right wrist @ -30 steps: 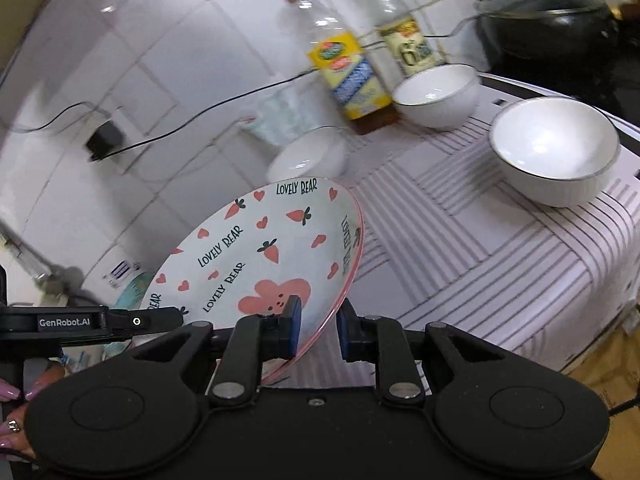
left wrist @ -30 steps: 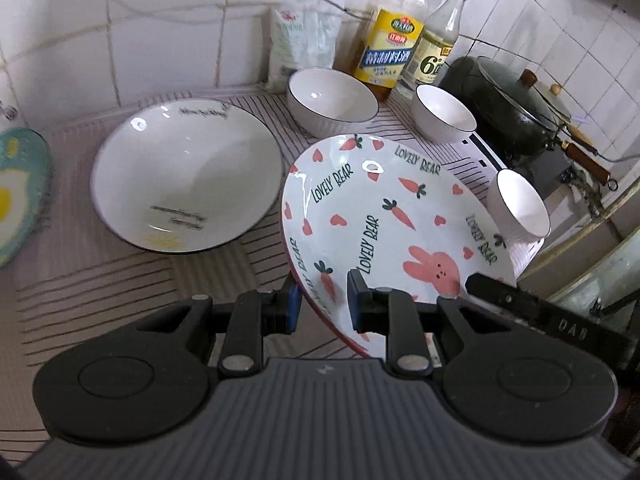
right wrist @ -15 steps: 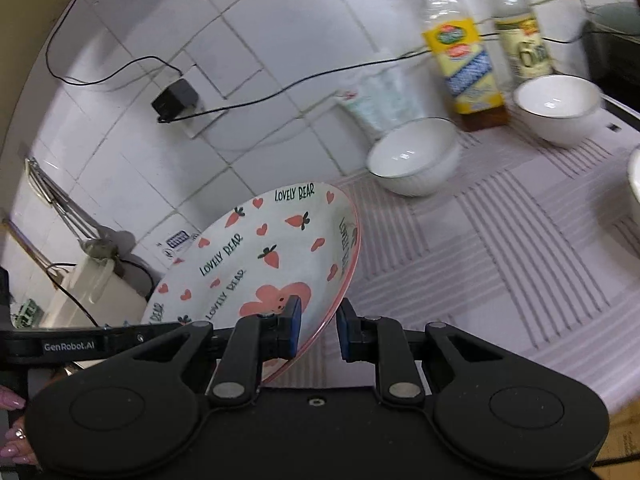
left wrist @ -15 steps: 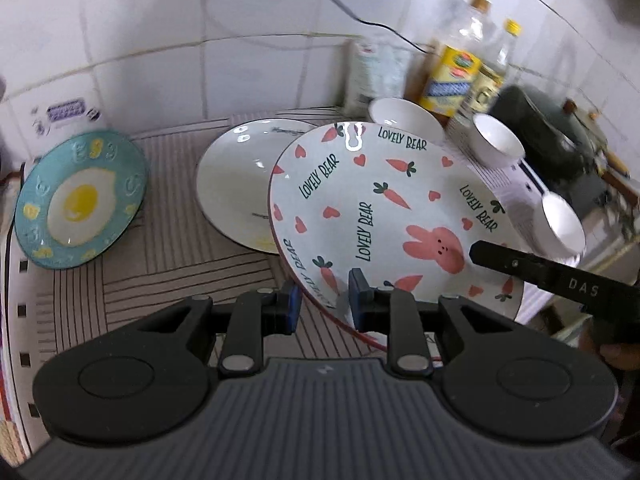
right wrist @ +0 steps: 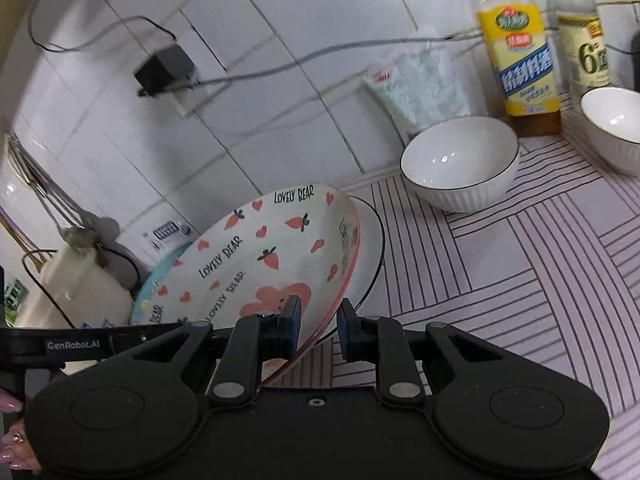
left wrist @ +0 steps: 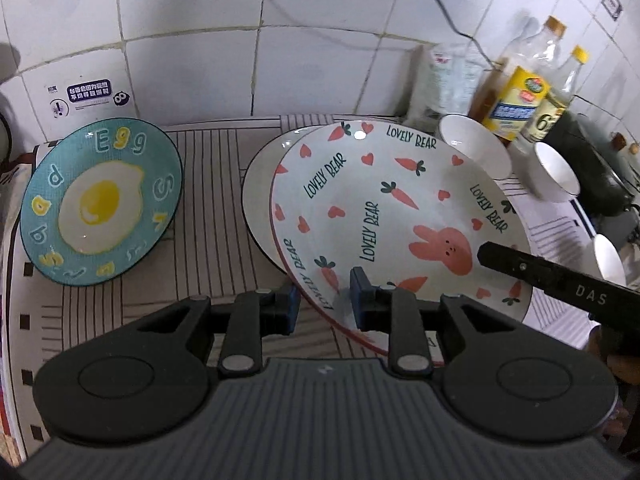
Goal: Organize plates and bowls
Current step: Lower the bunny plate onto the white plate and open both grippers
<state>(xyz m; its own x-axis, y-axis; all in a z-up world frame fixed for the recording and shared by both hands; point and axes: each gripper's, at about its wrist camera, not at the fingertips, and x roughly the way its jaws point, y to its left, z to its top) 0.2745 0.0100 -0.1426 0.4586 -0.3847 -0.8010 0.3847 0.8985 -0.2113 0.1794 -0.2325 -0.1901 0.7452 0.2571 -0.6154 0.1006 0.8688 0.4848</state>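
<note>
Left gripper [left wrist: 323, 300]: clamped on the near rim of the bear plate [left wrist: 400, 216], one finger under the rim, the other inside the well. Right gripper [right wrist: 318, 330]: clamped on the opposite rim of the same plate [right wrist: 260, 264], one finger on the printed face, the other behind the edge. Both tools angled forward and down toward the striped cloth [left wrist: 208, 216], plate carried between them and tilted, far edge higher than the gripped edge in the right wrist view.

Bear plate: largest item in view, white, pink rim, printed with a pink rabbit, carrots, hearts and "LOVELY BEAR". Held above and overlapping the white plate [left wrist: 260, 184]; contact between the two cannot be determined.

White plate: dark rim line, flat on the cloth, mostly covered.

Egg plate [left wrist: 100, 200]: teal, fried-egg print, yellow and white letters, flat on the cloth, well apart to the left.

White bowl [right wrist: 460, 164]: ribbed wall, dark rim line, upright near the tiled wall. Second bowl [right wrist: 616, 128]: same type, just beside the oil bottle [right wrist: 520, 56].
</note>
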